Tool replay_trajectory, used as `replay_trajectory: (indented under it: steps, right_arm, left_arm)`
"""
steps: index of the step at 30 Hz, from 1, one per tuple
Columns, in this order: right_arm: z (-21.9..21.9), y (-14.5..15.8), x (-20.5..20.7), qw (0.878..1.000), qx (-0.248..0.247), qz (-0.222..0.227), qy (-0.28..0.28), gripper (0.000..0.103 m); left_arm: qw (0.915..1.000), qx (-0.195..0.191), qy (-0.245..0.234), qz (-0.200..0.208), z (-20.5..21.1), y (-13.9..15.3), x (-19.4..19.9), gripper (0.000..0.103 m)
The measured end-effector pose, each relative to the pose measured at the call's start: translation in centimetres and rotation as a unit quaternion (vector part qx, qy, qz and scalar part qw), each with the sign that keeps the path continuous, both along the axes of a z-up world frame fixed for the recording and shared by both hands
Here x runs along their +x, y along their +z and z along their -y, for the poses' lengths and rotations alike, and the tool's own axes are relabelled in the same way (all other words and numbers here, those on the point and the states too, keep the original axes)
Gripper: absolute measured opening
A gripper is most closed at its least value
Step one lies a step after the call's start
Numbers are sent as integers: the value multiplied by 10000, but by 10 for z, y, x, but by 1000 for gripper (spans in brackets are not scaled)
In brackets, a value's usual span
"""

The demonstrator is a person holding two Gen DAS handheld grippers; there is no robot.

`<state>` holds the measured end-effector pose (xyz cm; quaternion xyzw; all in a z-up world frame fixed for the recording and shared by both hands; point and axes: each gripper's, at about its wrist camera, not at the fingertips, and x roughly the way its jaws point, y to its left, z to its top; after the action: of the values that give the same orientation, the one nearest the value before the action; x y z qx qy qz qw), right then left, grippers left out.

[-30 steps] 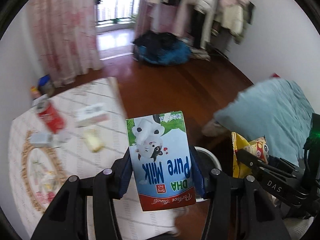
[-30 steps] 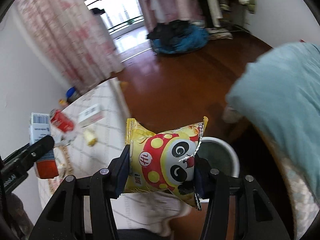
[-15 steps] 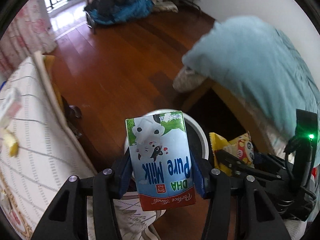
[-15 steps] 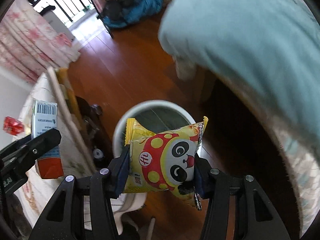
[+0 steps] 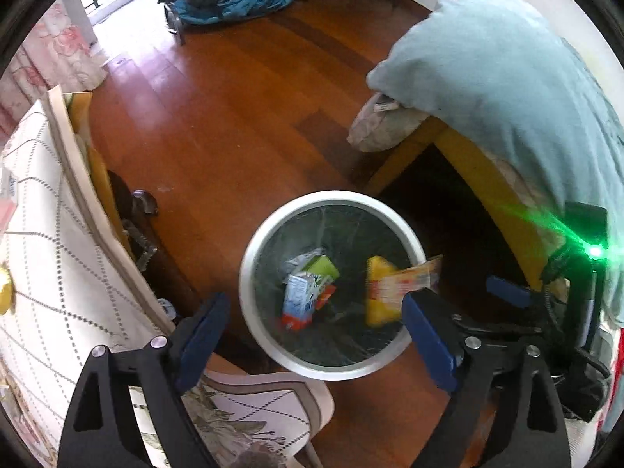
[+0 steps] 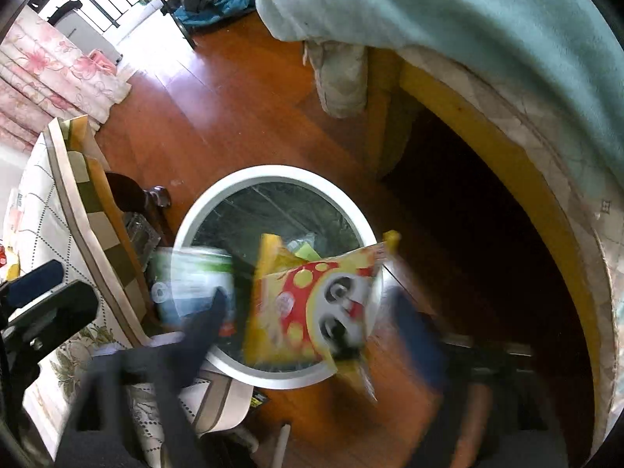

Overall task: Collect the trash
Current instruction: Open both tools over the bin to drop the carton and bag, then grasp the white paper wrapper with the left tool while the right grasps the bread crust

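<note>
A round white-rimmed trash bin (image 5: 249,261) with a dark liner stands on the wooden floor below both grippers; it also shows in the right wrist view (image 6: 187,218). My left gripper (image 5: 316,331) is open and empty above it. The blue and white milk carton (image 5: 302,300) is inside the bin, blurred in the right wrist view (image 6: 191,280). My right gripper (image 6: 312,323) is open, its jaws spread and blurred. The yellow panda snack bag (image 6: 312,304) is loose between them over the bin's rim, and shows in the left wrist view (image 5: 386,288).
A table with a white patterned cloth (image 5: 46,257) stands left of the bin, its edge close to the rim. A bed with a teal blanket (image 5: 507,78) and yellow frame (image 5: 479,179) is at the right. Open wooden floor (image 5: 234,97) lies beyond.
Both grippers have opened over the bin. The milk carton has dropped from the left gripper into the bin. The snack bag has left the right gripper's hold and is falling.
</note>
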<state>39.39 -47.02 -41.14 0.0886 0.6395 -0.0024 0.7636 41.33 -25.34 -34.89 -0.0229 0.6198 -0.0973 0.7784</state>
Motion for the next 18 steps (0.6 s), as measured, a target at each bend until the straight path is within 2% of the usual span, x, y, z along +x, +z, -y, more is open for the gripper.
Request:
replay_trajectory:
  steps: [8,18]
  right_arm:
    - [-6,11,-15,9983,-556,-94,127,103]
    - [-8,49,-38,9960,-869,134,149,103]
  left_arm:
    - [9993,325,107,171,-11,7,-10,93]
    - [9984,405,211,333,-18,30,-26,94]
